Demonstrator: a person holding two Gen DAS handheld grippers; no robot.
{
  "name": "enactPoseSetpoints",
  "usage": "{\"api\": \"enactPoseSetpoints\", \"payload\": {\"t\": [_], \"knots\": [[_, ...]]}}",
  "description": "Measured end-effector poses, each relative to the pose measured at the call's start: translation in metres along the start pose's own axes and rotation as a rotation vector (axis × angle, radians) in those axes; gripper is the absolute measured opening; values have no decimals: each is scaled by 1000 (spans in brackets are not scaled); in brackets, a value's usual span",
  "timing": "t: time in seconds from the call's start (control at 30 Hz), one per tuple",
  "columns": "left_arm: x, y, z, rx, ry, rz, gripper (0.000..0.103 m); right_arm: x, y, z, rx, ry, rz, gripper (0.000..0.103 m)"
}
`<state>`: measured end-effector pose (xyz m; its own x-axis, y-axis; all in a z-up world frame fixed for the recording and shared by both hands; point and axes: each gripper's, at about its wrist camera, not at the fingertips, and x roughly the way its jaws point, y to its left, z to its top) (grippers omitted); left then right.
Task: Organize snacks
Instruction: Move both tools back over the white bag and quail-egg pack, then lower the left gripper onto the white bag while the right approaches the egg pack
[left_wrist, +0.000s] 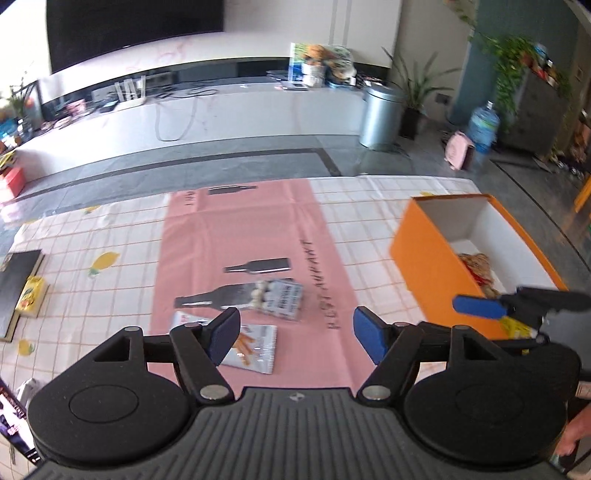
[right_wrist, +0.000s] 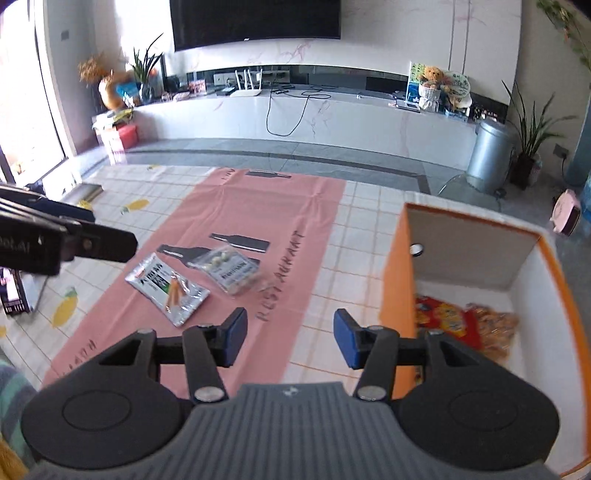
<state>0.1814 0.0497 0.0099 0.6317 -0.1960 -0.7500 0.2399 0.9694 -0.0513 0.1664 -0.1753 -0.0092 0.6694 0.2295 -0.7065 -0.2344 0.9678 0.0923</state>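
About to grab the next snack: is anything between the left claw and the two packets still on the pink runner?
Nothing visible. The left claw is open and empty, with bare cloth between it and the silver packet and the clear packet.

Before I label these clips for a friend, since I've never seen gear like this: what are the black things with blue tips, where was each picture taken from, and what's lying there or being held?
They are hand-held grippers, one in each of a person's hands, with no robot arm. Each carries a wide-angle camera looking along its two blue-padded fingers. One picture comes from the left gripper, the other from the right gripper. Both have their jaws open with nothing between them.

On the pink runner over a checked tablecloth lie two snack packs: a silvery packet printed with orange sticks, and a clear packet of pale round pieces. To the right stands an open orange box with snack bags already inside.
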Motion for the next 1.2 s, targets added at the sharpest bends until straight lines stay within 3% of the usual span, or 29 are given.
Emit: {"api": "enactPoseSetpoints", "payload": {"t": [0.1,0.23,0.4,0.6,0.77,0.87,0.93,1.03,1.1,1.2], "knots": [[8,23,-9,-85,21,33,85,20,12,-11,34,-11,17,52],[26,54,-27,-231,63,21,85,52,23,-19,17,29,31,53],[56,65,-47,-349,132,31,85,89,29,-19,-2,47,19,53],[102,61,-64,-368,219,27,83,126,36,-22,-20,75,47,52],[124,59,-65,-343,228,52,80,145,36,-24,-58,74,57,46],[132,58,-63,-287,229,68,72,154,38,-21,-66,68,71,41],[134,58,-60,-217,237,84,53,159,39,-18,-75,62,76,36],[133,69,-58,-166,267,85,26,166,44,-14,-78,69,94,16],[132,81,-57,-157,290,103,16,169,47,-15,-62,76,117,8],[129,100,-58,-172,309,116,9,169,53,-17,-27,82,151,0]]}}
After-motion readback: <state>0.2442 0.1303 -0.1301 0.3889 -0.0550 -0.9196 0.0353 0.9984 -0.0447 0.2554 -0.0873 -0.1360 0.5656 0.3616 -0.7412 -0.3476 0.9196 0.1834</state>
